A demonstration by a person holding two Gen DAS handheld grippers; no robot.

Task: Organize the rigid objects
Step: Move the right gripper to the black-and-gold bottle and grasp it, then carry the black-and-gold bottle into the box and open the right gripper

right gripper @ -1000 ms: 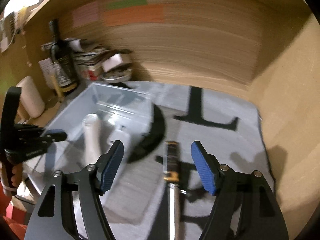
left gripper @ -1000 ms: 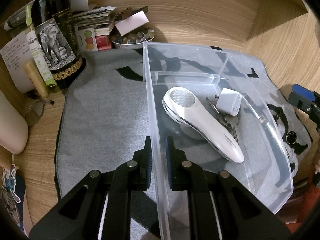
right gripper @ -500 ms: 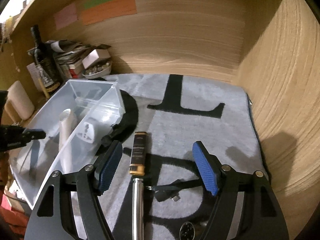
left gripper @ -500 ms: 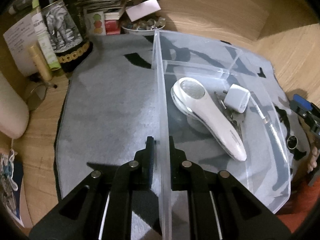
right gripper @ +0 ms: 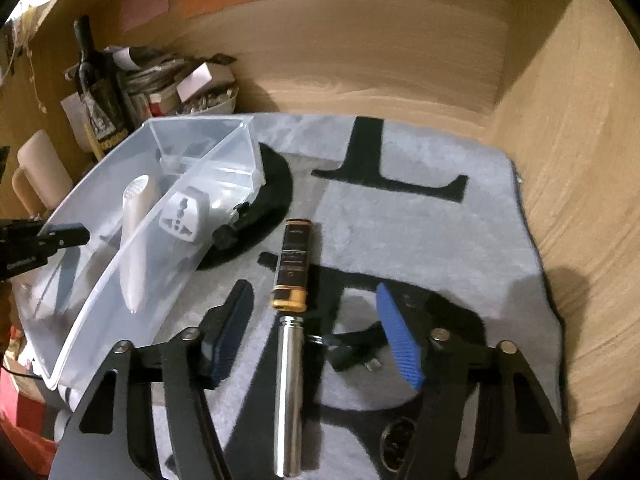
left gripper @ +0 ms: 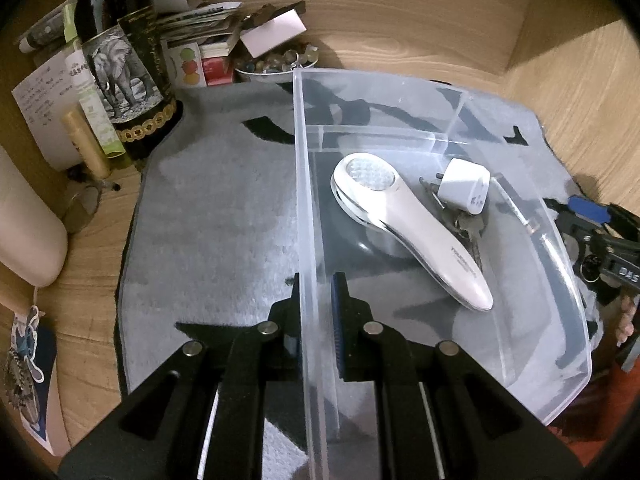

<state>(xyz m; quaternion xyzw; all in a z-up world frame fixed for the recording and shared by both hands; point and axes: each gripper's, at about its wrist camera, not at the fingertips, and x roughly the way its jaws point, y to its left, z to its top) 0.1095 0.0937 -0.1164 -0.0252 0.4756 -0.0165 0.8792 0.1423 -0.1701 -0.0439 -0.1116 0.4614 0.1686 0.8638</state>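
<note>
On bin wall (left gripper: 306, 208): left claw (left gripper: 316, 300).

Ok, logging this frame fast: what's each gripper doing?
Left gripper: shut on the clear plastic bin wall.
Right gripper: open, holding nothing, straddling the black-and-silver cylinder.

The left gripper (left gripper: 316, 308) has its jaws closed on the near wall of the clear plastic bin (left gripper: 560, 240). Inside lie a white handheld device (left gripper: 408, 224), a white plug adapter (left gripper: 466, 190) and keys (left gripper: 470, 226).
</note>
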